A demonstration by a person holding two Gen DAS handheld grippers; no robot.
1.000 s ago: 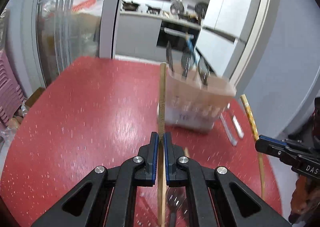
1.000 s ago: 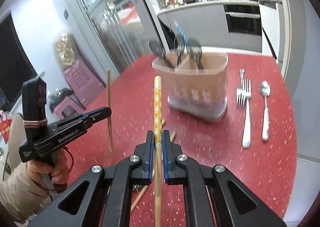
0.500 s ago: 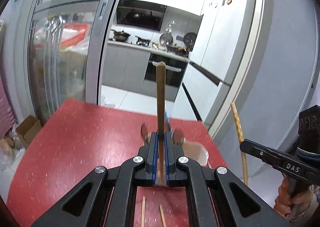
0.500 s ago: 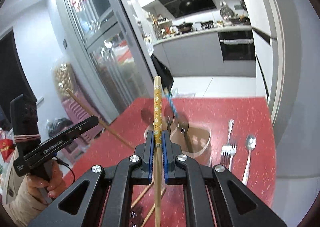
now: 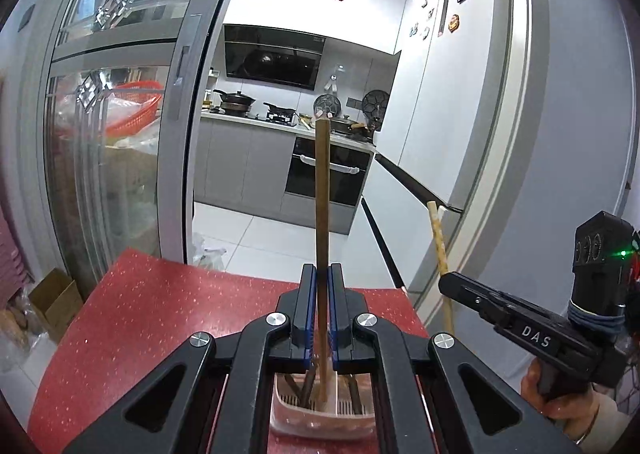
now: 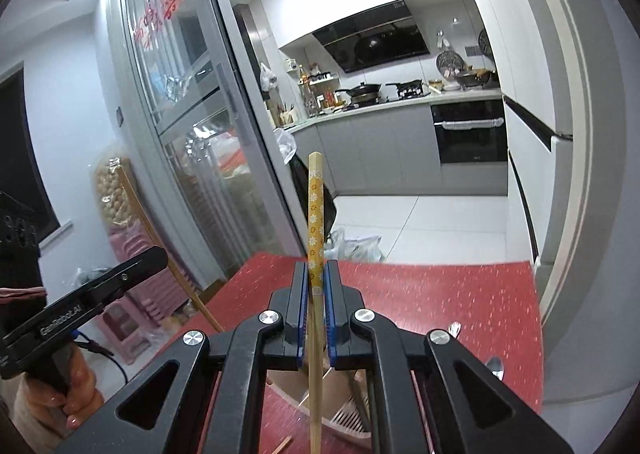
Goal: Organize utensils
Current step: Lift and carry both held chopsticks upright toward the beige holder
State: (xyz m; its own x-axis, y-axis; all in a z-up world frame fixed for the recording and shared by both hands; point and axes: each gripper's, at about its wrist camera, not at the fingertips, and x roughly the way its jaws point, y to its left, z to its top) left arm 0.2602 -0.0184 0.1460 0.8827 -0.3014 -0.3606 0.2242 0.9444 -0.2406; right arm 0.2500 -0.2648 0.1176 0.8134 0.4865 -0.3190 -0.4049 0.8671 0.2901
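My left gripper is shut on a plain brown chopstick that stands nearly upright, its lower end over the pink utensil holder below the jaws. My right gripper is shut on a yellow flower-patterned chopstick, also upright, above the same holder. Dark utensil handles stand in the holder. In the left wrist view the right gripper is at the right with its patterned chopstick. In the right wrist view the left gripper is at the left with its brown chopstick.
The red speckled table ends just ahead; beyond it lie a kitchen doorway and a glass sliding door. Spoons lie on the table at the right. A loose chopstick lies near the holder. Pink stools stand at the left.
Both grippers rose with their chopsticks and tilted up. The holder dropped from mid-frame to beneath the jaws, and the table fills less of both views.
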